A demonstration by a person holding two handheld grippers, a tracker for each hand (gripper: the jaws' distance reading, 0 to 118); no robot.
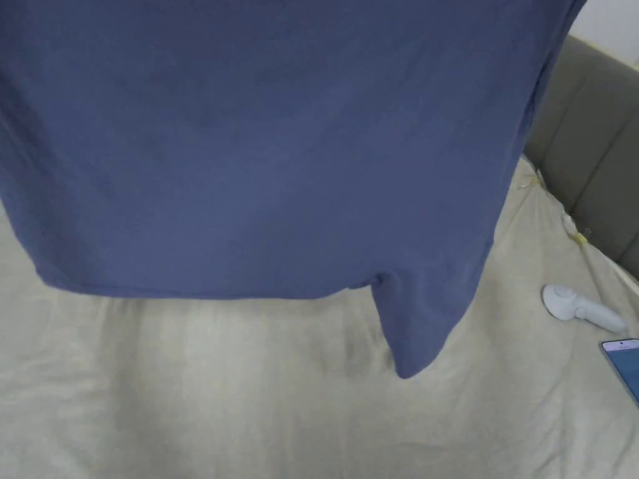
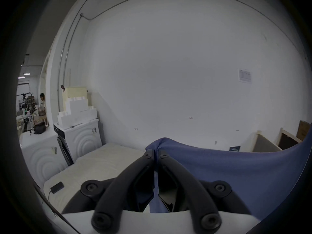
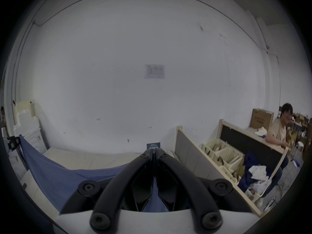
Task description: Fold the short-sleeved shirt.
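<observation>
Left gripper (image 2: 154, 151): jaws pressed together on a bunched corner of the blue shirt (image 2: 236, 166), cloth pinched between the tips and running down through the gap.
Right gripper (image 3: 153, 150): jaws closed tight on the shirt's (image 3: 55, 166) edge, blue cloth visible between the jaws near the base.
Shirt (image 1: 268, 143): held up in the air between the two grippers, sagging in a curve from one to the other; in the left gripper view stretching away to the right of the tips, in the right gripper view stretching away to the left.
Hem: hanging below both grippers, one lower corner drooping further than the rest, above the bed (image 1: 249, 399) and seemingly clear of it in the head view.
Bed (image 2: 104, 160): pale sheet, below and beyond the left gripper's tips.
Phone (image 1: 624, 365): lying on the sheet, off to the right of the hanging shirt.
White handheld device (image 1: 580, 307): on the sheet just beside the phone.
Headboard (image 3: 190, 155): padded grey, right of the right gripper's tips.
Person (image 3: 276, 129): seated far right of the right gripper, beyond a wooden frame.
</observation>
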